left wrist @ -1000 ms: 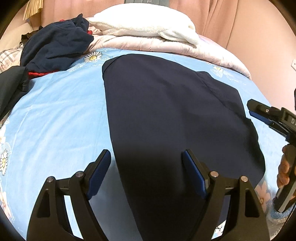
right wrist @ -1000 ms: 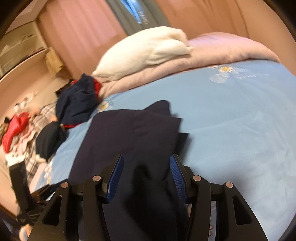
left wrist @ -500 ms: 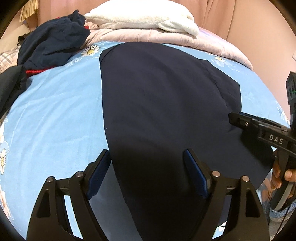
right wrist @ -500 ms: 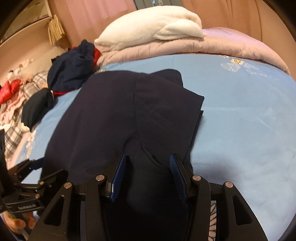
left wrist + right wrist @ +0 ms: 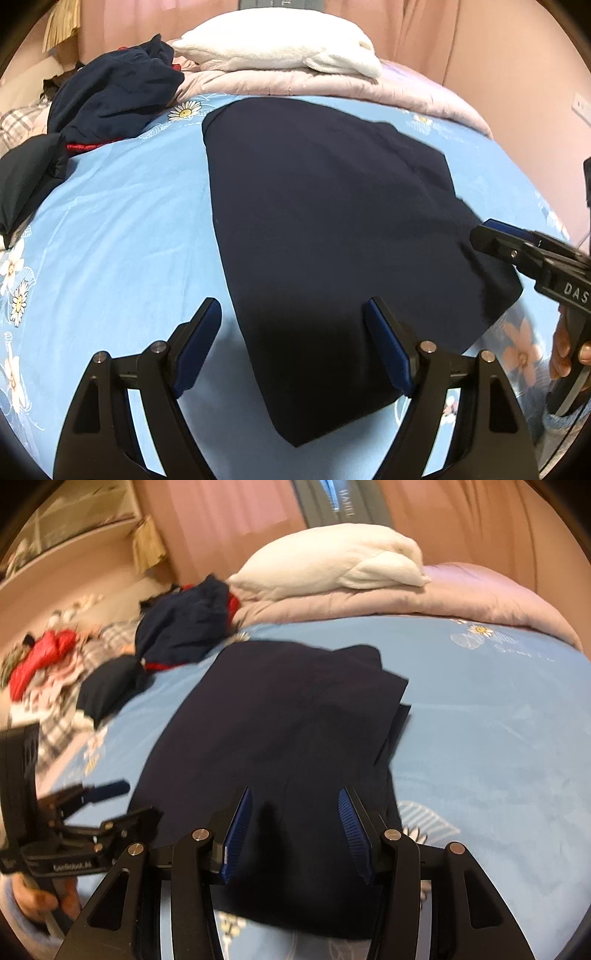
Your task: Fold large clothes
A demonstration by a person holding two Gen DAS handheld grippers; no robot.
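Note:
A large dark navy garment [image 5: 325, 229] lies flat on the light blue bed sheet [image 5: 122, 236], folded over with a layer edge on its right side; it also shows in the right wrist view [image 5: 288, 716]. My left gripper [image 5: 293, 321] is open and empty, hovering over the garment's near left edge. My right gripper [image 5: 293, 812] is open and empty above the garment's near right part. It shows from the side in the left wrist view [image 5: 487, 230], and the left one shows in the right wrist view [image 5: 122, 801].
A crumpled navy and red garment [image 5: 110, 99] and a black one [image 5: 26, 177] lie at the far left. A white pillow [image 5: 280, 48] rests on a pink quilt [image 5: 332, 83] at the head. More clothes [image 5: 40, 657] lie beside the bed.
The right gripper opened wider and drew back from the garment, letting the cloth lie flat. The left gripper stayed open and shifted slightly back.

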